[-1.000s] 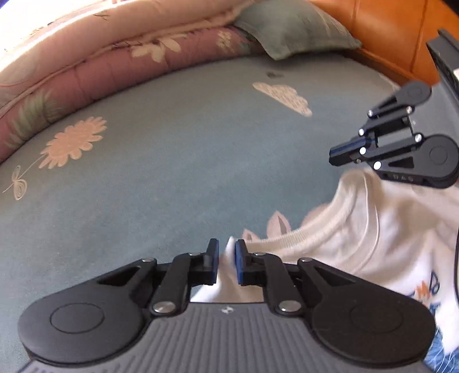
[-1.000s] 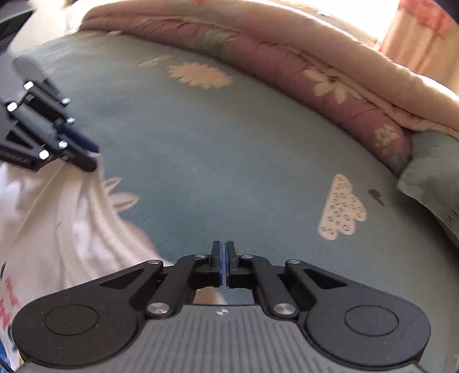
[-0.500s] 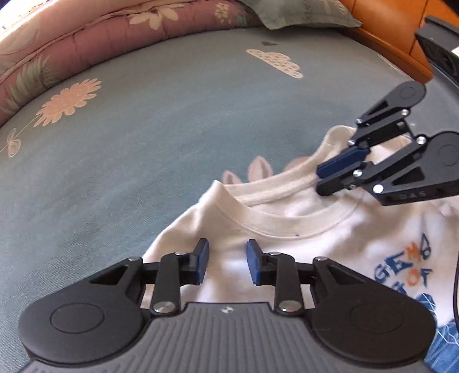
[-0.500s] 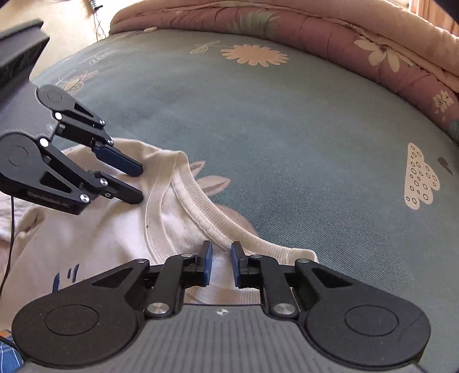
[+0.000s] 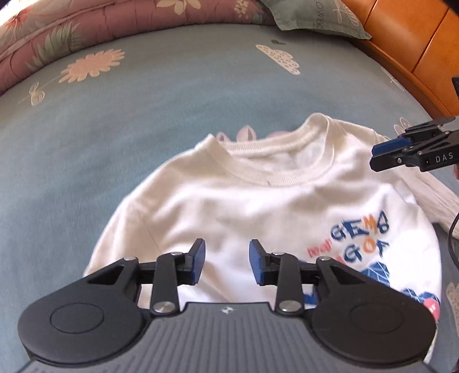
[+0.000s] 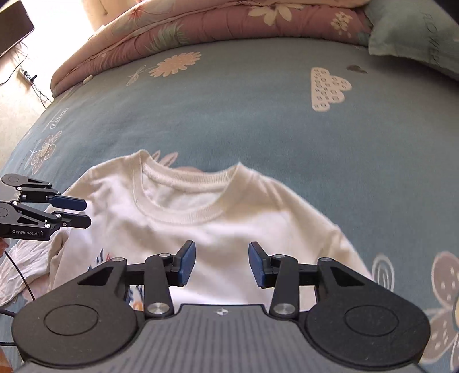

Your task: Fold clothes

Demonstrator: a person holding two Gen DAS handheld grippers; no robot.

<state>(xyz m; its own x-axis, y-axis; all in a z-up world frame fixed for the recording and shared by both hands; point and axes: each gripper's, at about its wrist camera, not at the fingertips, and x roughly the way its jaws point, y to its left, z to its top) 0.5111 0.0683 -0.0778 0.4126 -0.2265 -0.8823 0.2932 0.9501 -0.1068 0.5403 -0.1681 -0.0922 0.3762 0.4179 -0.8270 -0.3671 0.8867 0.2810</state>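
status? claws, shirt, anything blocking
Left claw open, empty. Right claw open, empty. White shirt flat on bed, print up, unfolded. Nothing blocking.

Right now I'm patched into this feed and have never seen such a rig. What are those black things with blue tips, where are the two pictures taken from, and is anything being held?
There is no robot arm: a person carries one hand-held, two-finger tool in each hand, each with a fisheye camera looking forward along its fingers. So you get one picture from the left tool and one from the right tool, and each also catches the other tool at its edge. The blue tips are the finger pads. Both tools are open and hold nothing. Beneath them a white T-shirt with blue and orange lettering lies front up on a blue bedsheet printed with flowers and clouds. A pink floral quilt and a grey-green pillow lie at the far edge.
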